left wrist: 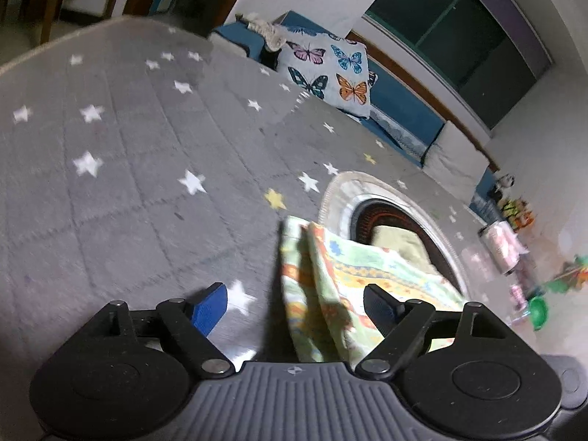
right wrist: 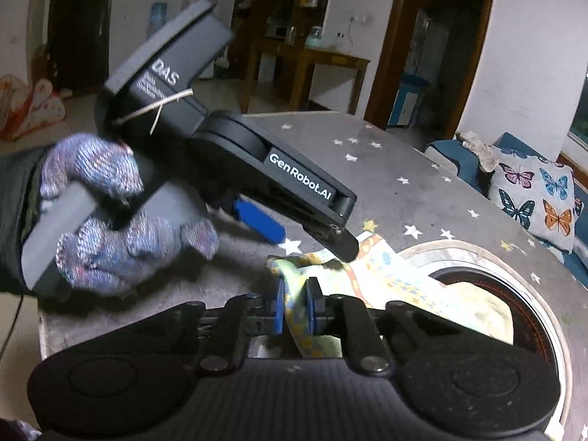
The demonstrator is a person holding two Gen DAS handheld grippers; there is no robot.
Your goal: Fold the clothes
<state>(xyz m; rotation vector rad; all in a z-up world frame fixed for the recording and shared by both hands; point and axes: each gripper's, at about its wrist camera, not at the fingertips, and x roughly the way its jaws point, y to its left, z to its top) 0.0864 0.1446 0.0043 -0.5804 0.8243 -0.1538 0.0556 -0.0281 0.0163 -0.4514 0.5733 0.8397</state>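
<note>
Two grippers: left gripper [right wrist: 316, 237], right gripper [right wrist: 297, 310]. One patterned cloth [left wrist: 330, 286]. One butterfly cushion [left wrist: 327, 70]. One gloved hand [right wrist: 110, 217]. One round table opening [left wrist: 400, 228].

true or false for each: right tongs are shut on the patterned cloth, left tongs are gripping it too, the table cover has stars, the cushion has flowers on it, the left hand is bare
1. The right tongs are shut on the patterned cloth. True.
2. The left tongs grip the cloth too. False: they are open, with the cloth lying between and under the fingers.
3. The grey table cover has stars. True.
4. The cushion shows flowers. False: it shows butterflies.
5. The left hand is bare. False: it wears a knitted glove.
</note>
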